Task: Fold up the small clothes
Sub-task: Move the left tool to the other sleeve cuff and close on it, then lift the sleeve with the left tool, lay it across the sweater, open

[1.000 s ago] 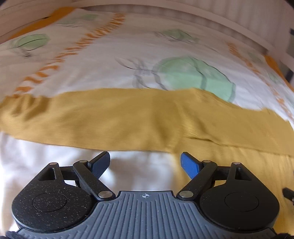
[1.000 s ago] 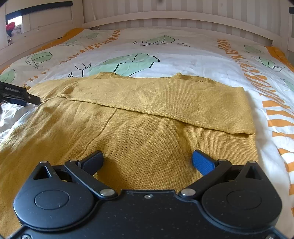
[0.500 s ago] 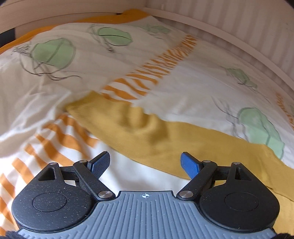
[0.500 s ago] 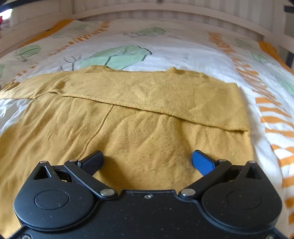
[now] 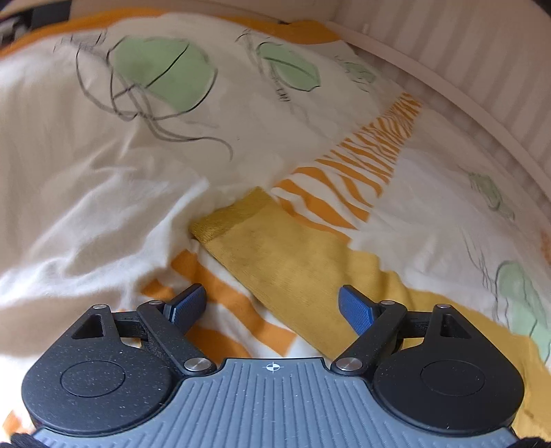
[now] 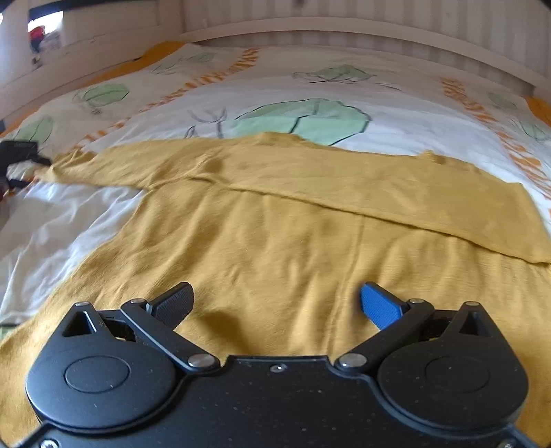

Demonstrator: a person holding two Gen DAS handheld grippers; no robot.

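A mustard-yellow knit sweater (image 6: 282, 227) lies flat on the bed, one sleeve folded across its chest. Its other sleeve (image 5: 286, 255) stretches out to the left, ending in a ribbed cuff (image 5: 230, 215). My left gripper (image 5: 272, 305) is open and empty, just short of that cuff, over the sleeve. It shows as a dark shape at the far left of the right wrist view (image 6: 17, 155), next to the sleeve's end. My right gripper (image 6: 277, 303) is open and empty, low over the sweater's body.
The bed has a white duvet (image 5: 103, 165) printed with green leaves and orange stripes, rumpled left of the cuff. A pale slatted bed rail (image 6: 344, 31) runs along the far side and another (image 5: 465, 79) curves at the right.
My left gripper has swung left along the outstretched sleeve, from its middle to the cuff end. My right gripper has shifted slightly over the sweater's body. Both stay open.
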